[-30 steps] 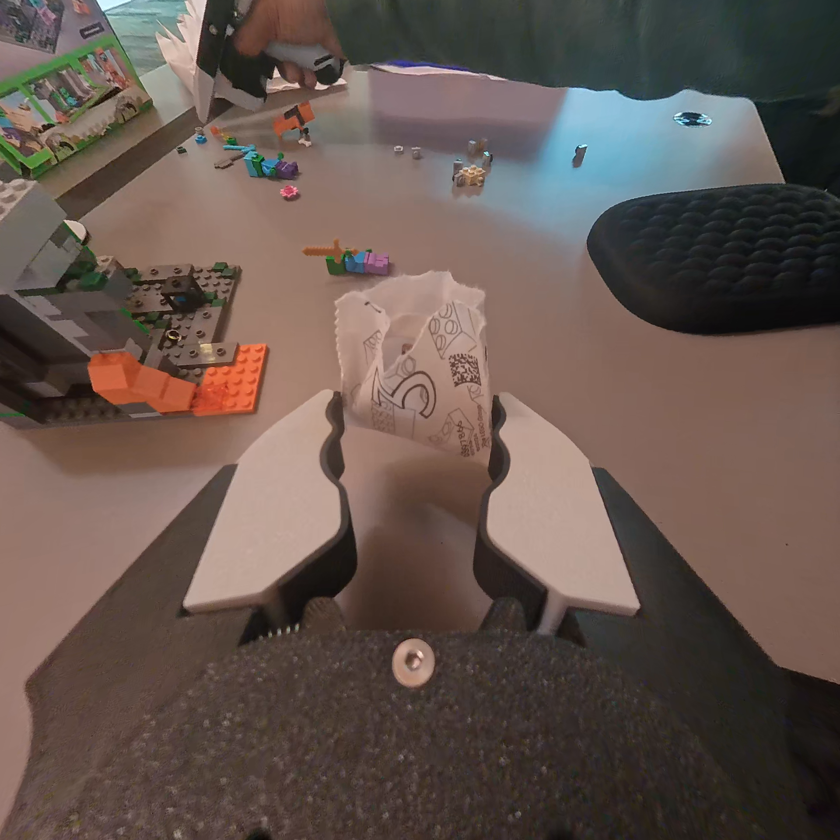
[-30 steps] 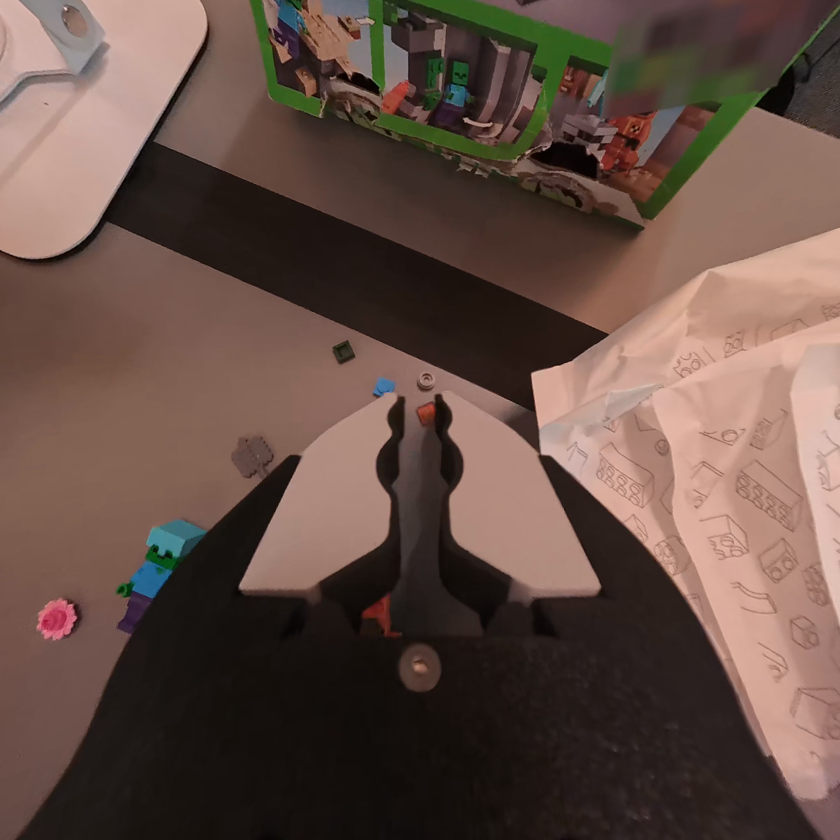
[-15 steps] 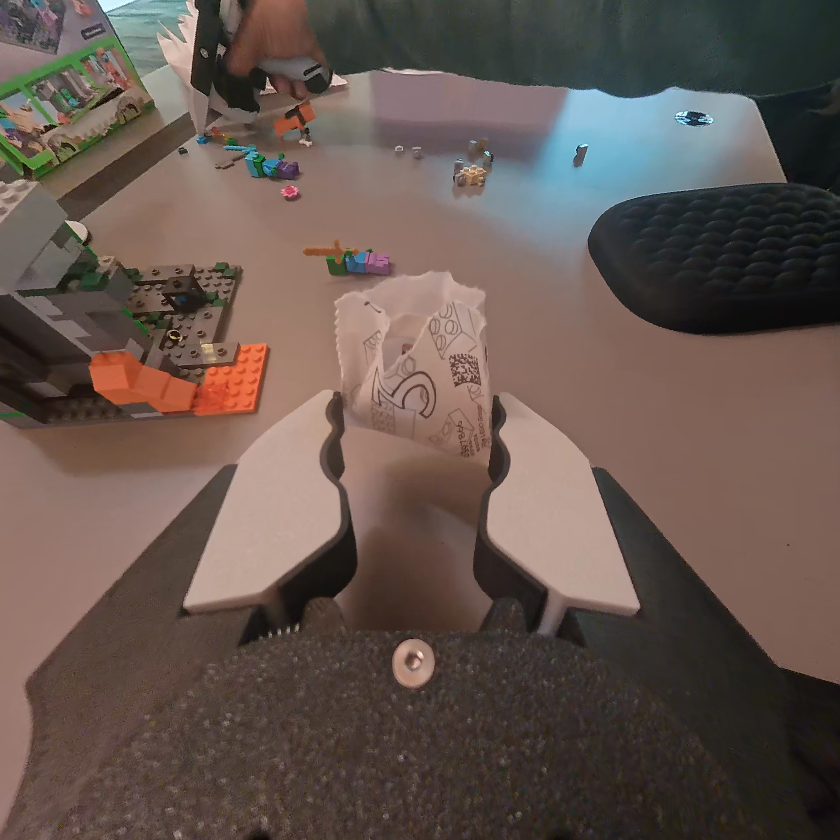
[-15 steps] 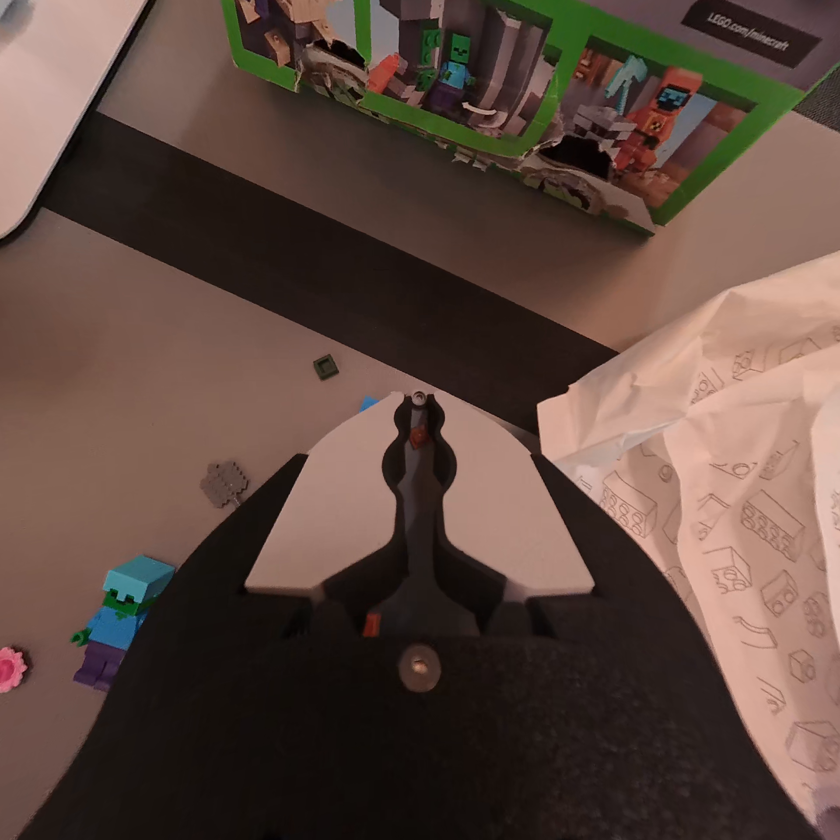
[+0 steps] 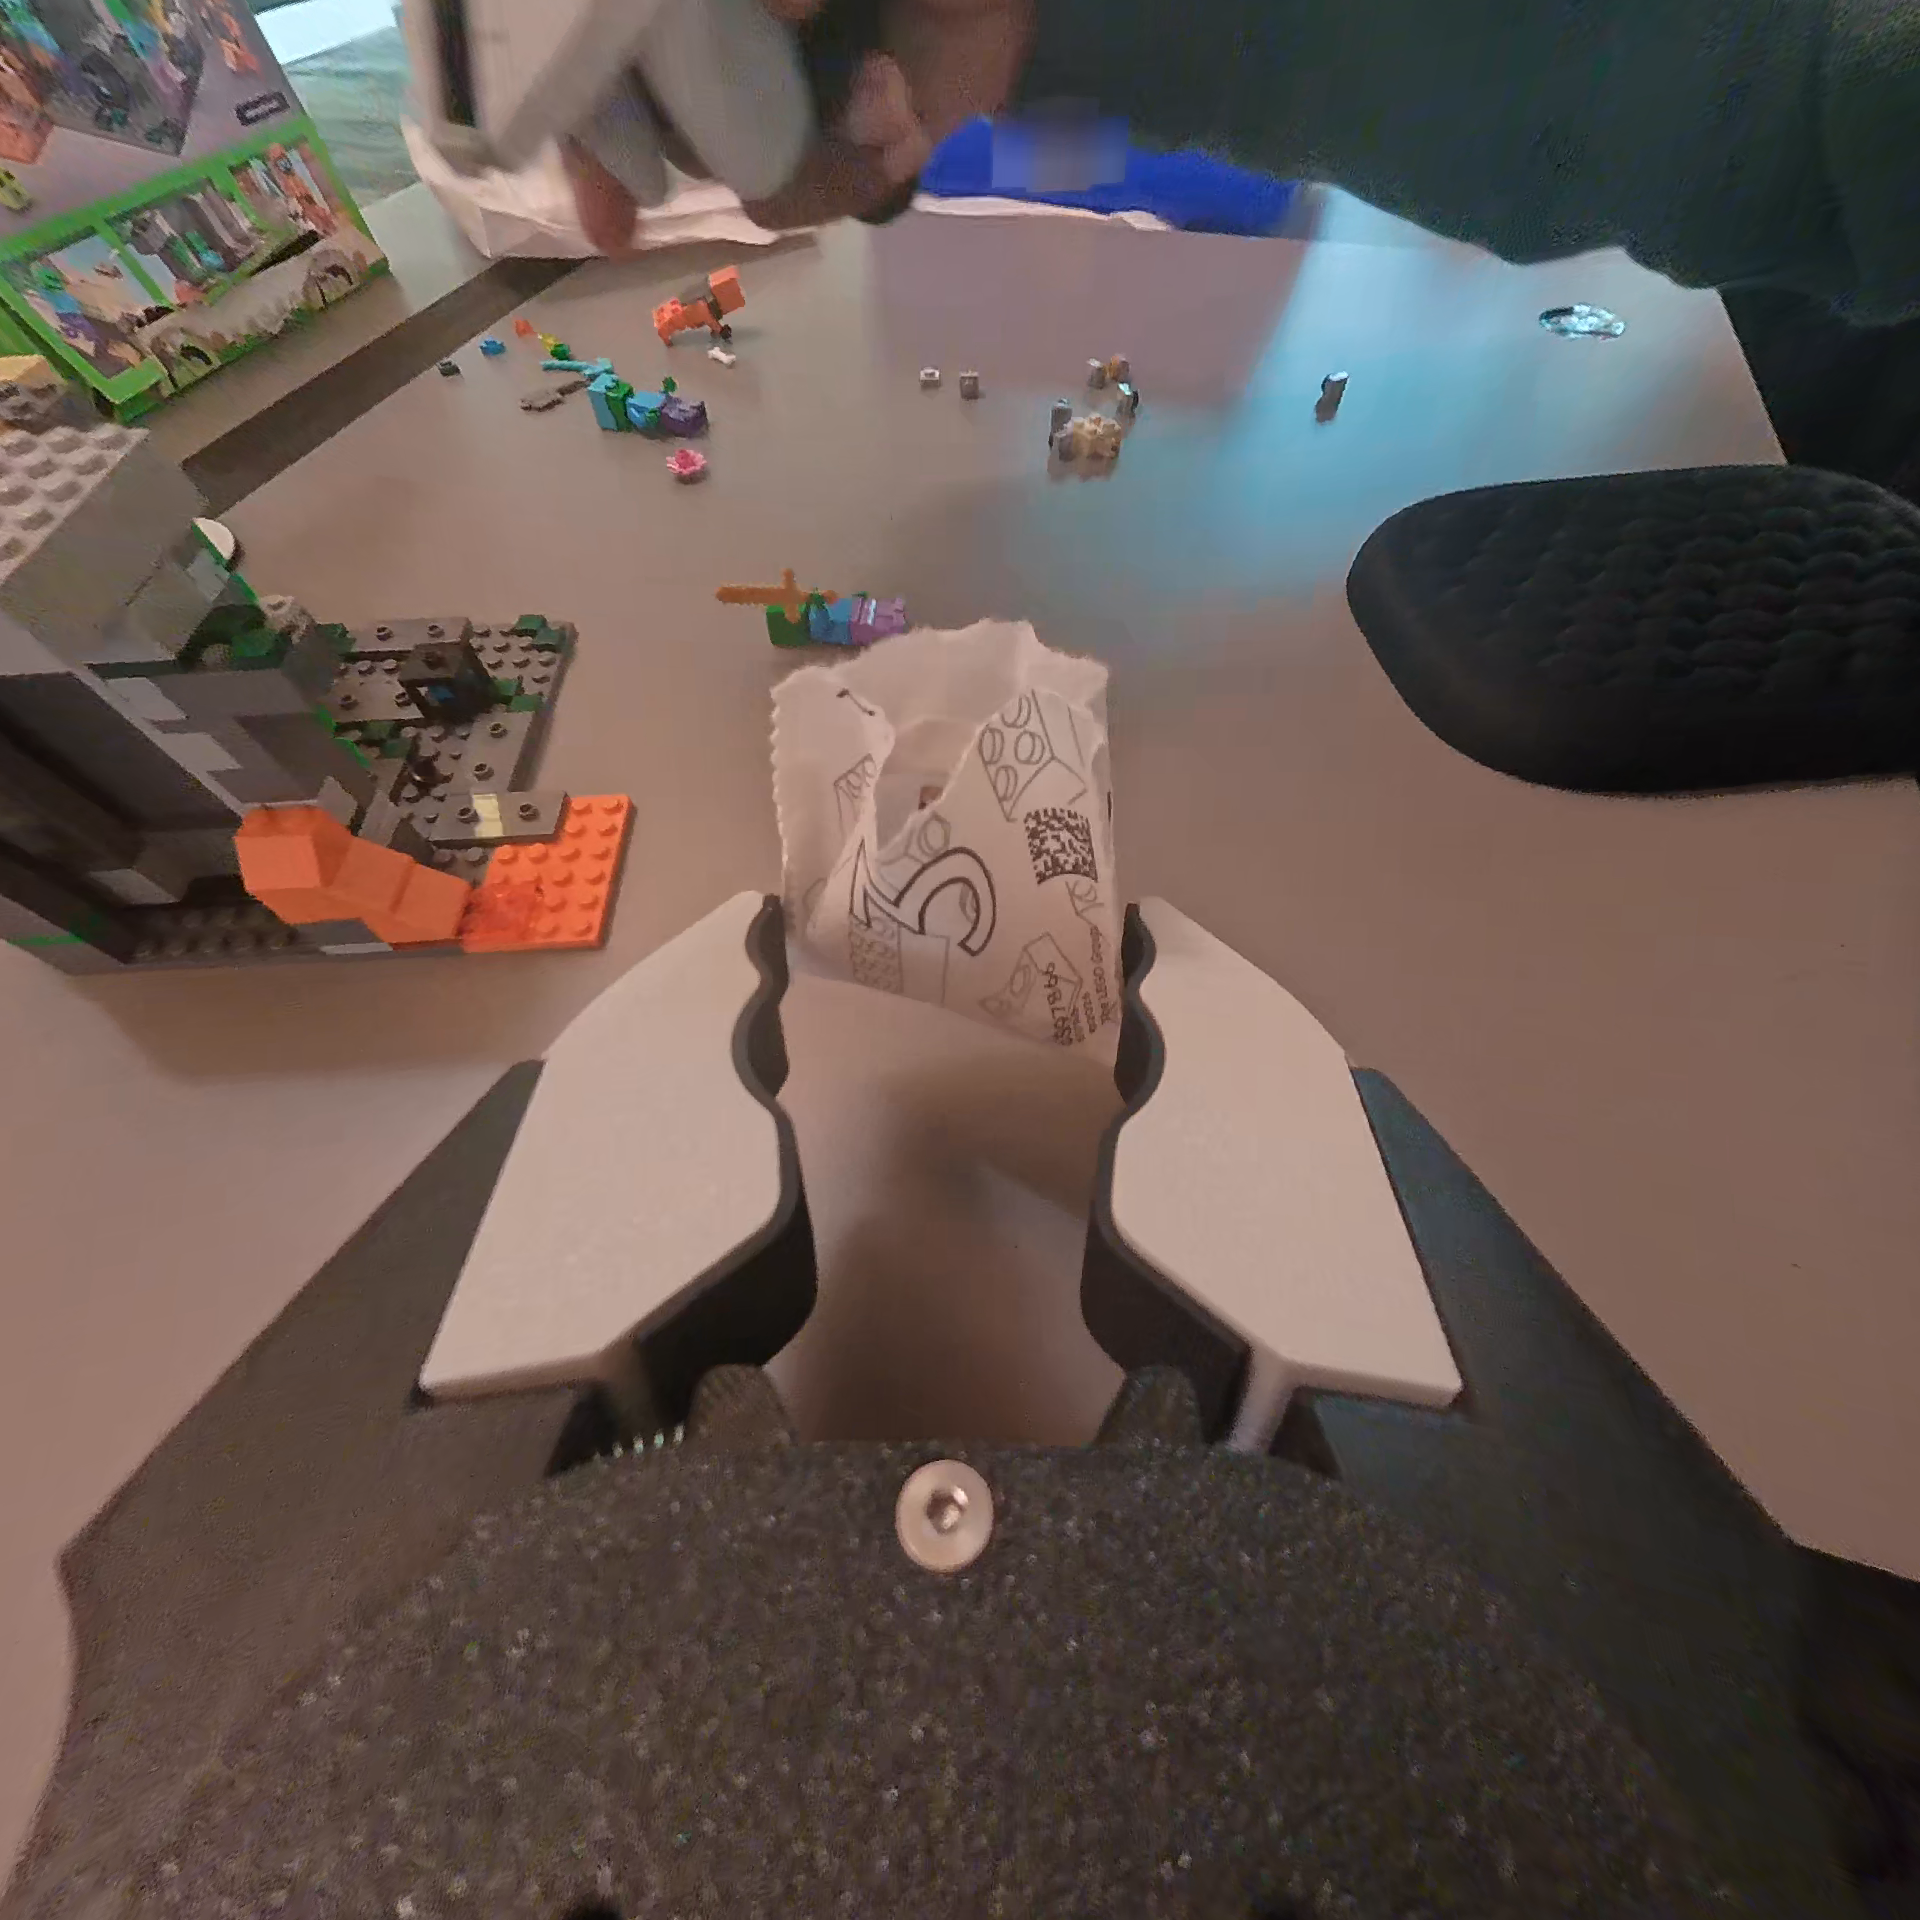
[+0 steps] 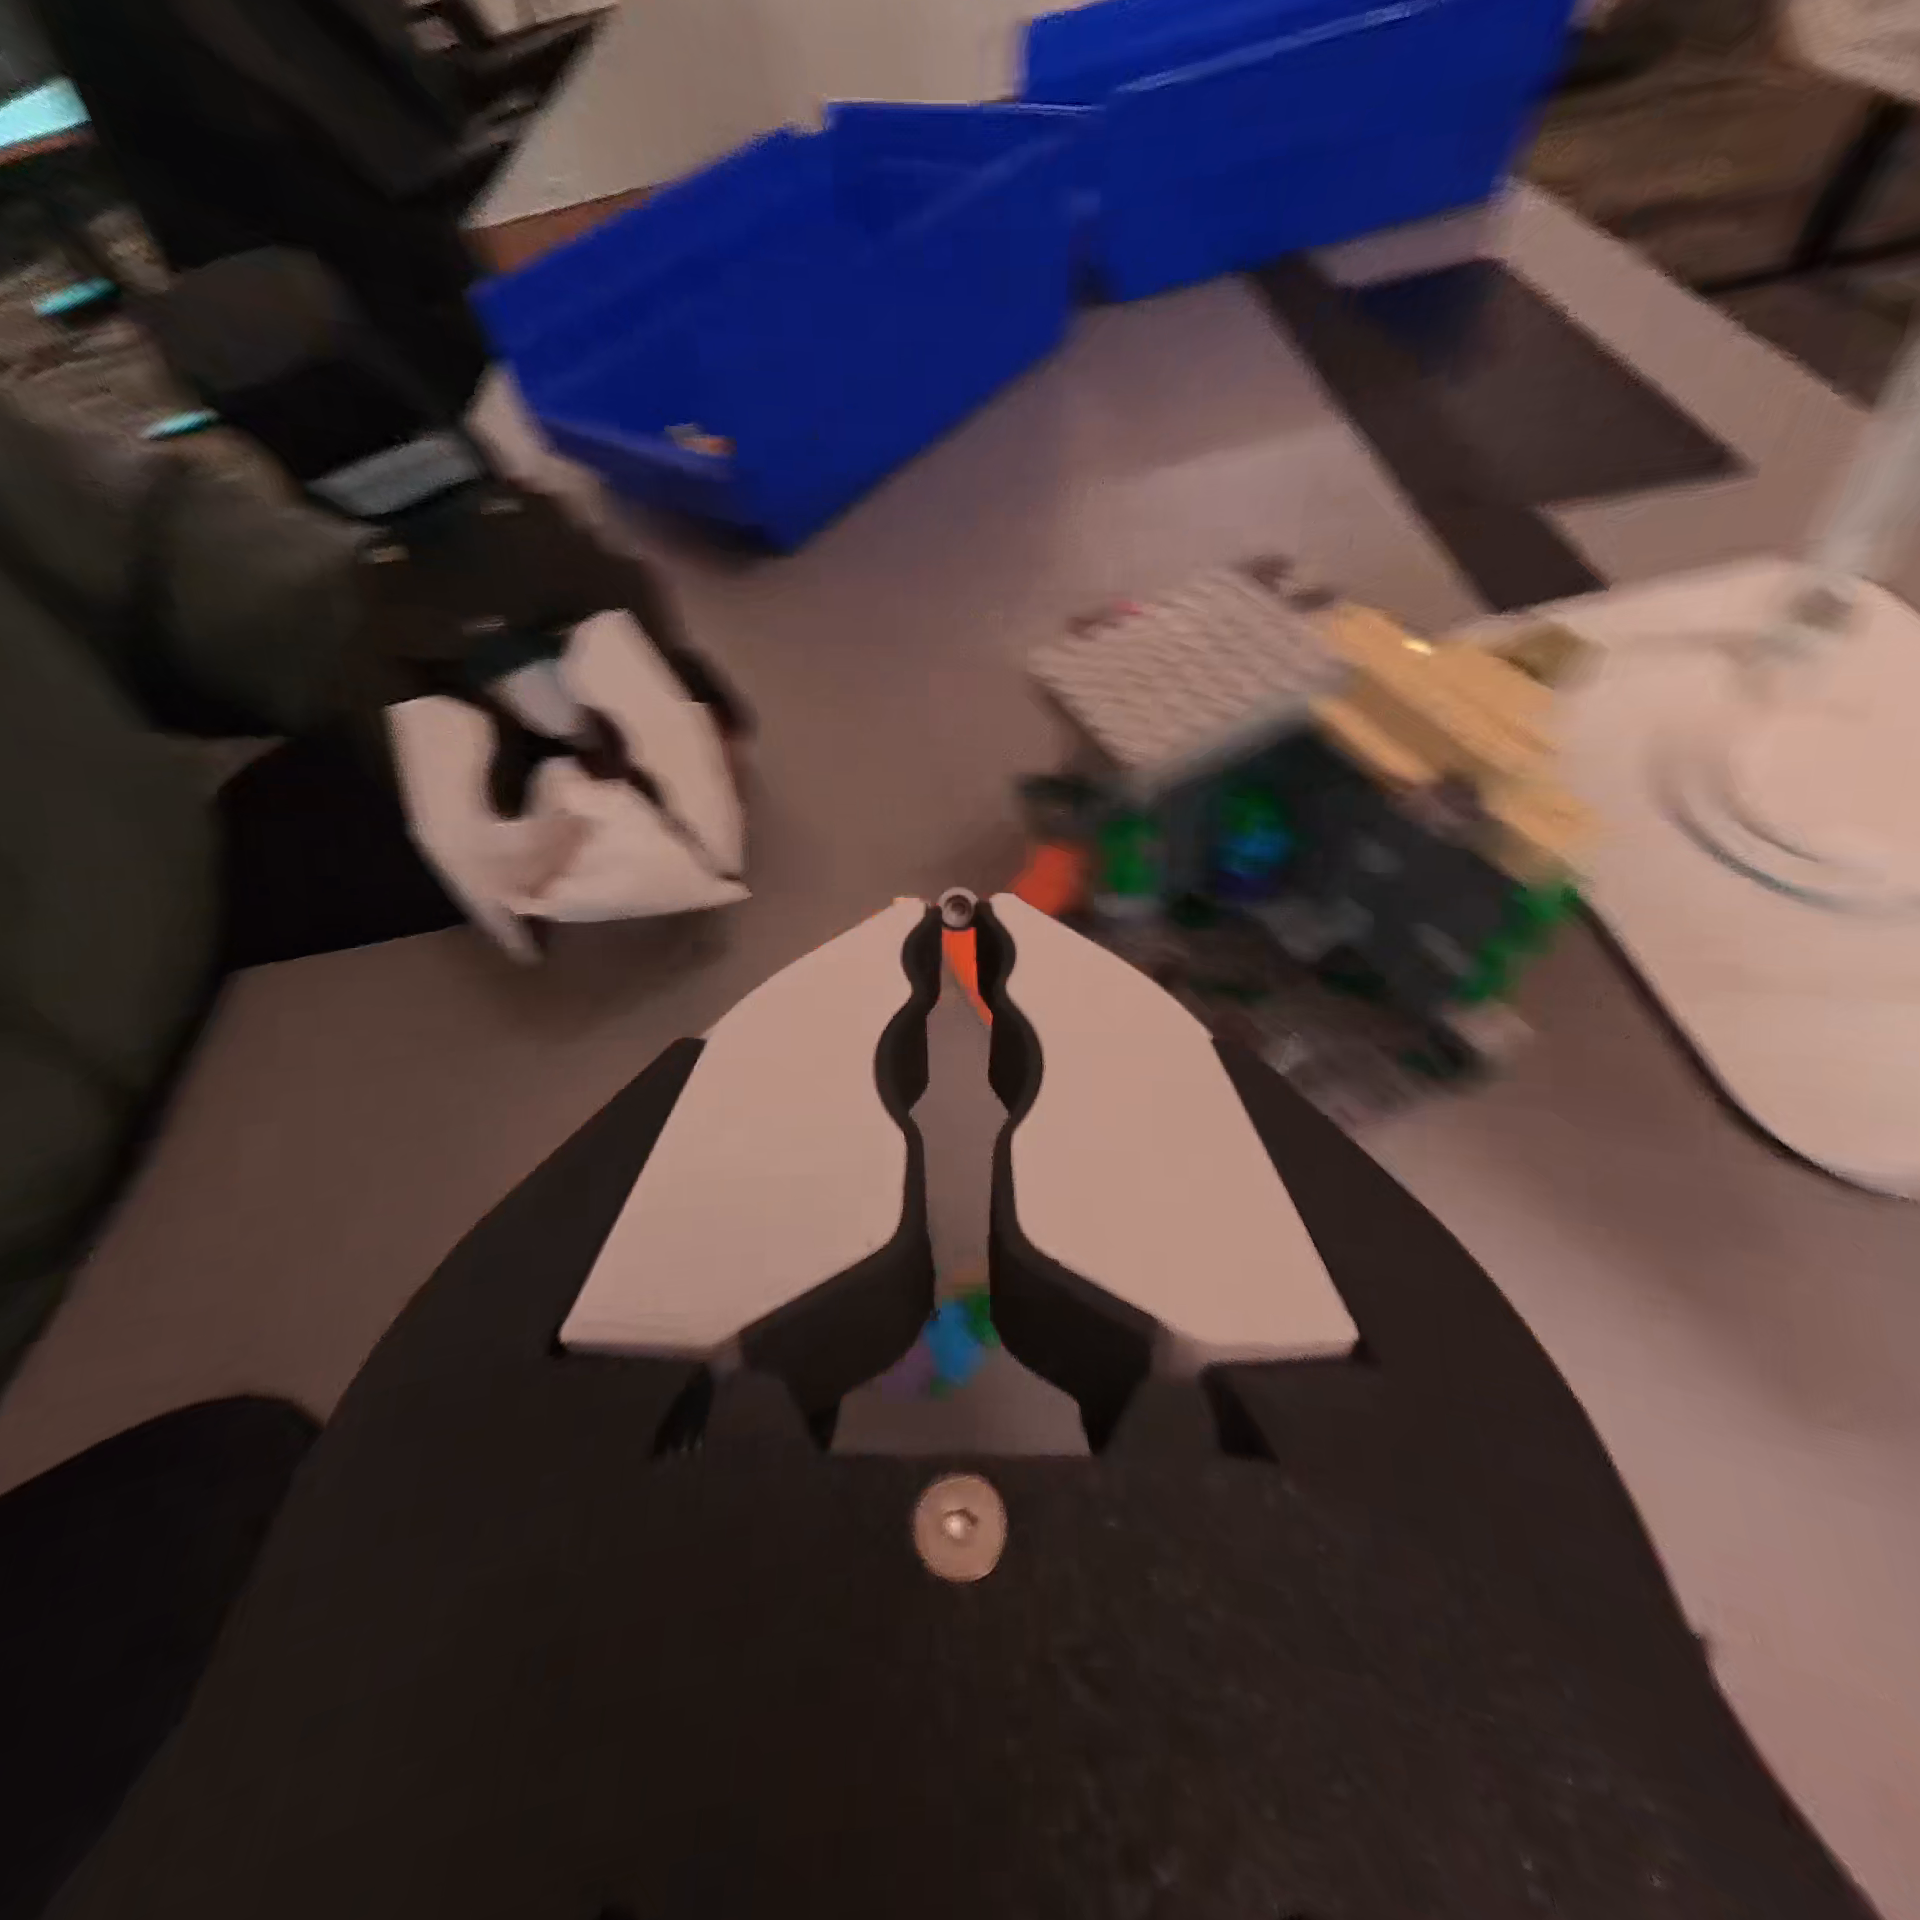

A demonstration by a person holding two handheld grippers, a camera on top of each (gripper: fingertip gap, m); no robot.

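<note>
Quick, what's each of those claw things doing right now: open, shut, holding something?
Left gripper: open, its fingers either side of a torn white paper bag.
Right gripper: shut on a tiny grey round piece.

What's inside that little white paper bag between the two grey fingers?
The paper bag is torn open on top; a small dark piece shows through the tear. Whatever else it holds is hidden by the paper.

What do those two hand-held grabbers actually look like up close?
Both match. The left gripper and right gripper each have two broad, flat, pale grey fingers with black wavy inner pads. The body is black and grainy, with one silver screw in the middle. The person's sleeve is dark green. No cables show.
</note>
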